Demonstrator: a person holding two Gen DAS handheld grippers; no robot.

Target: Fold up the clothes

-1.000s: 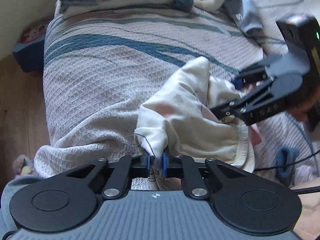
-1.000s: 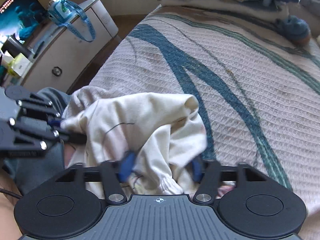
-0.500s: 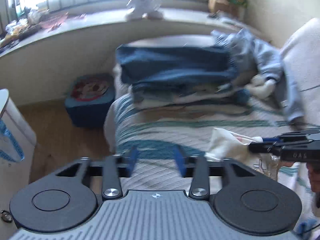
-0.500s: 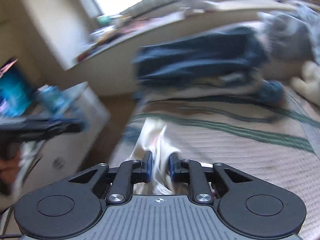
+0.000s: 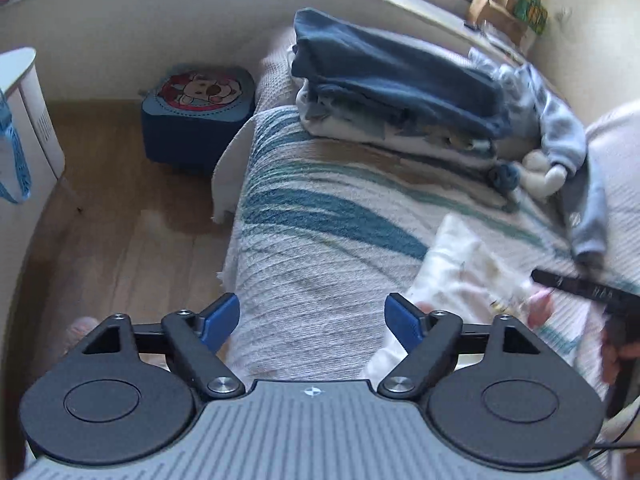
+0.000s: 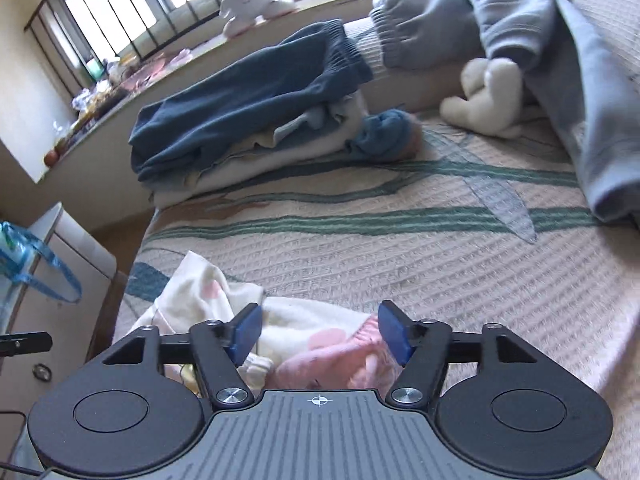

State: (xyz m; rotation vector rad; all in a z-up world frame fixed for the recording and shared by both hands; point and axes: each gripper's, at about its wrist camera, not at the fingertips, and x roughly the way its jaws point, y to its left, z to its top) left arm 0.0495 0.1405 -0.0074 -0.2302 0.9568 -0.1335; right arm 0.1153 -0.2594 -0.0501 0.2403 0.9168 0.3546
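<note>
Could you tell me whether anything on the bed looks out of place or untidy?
Yes: the cream garment lies crumpled near the bed's edge, not folded, unlike the neat stack of folded clothes. A light blue hoodie also sprawls loose beside a white plush toy.

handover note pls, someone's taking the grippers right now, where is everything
Left gripper: jaws opening, nothing between them, over the bedspread.
Right gripper: jaws opening over the cream and pink garment, pads not pressing it.
Garment lies crumpled at the near edge of the bed, not yet folded.
Folded stack sits at the far end.
Left: regrip, fold, stack. The grey-blue garment also lies unfolded.
</note>
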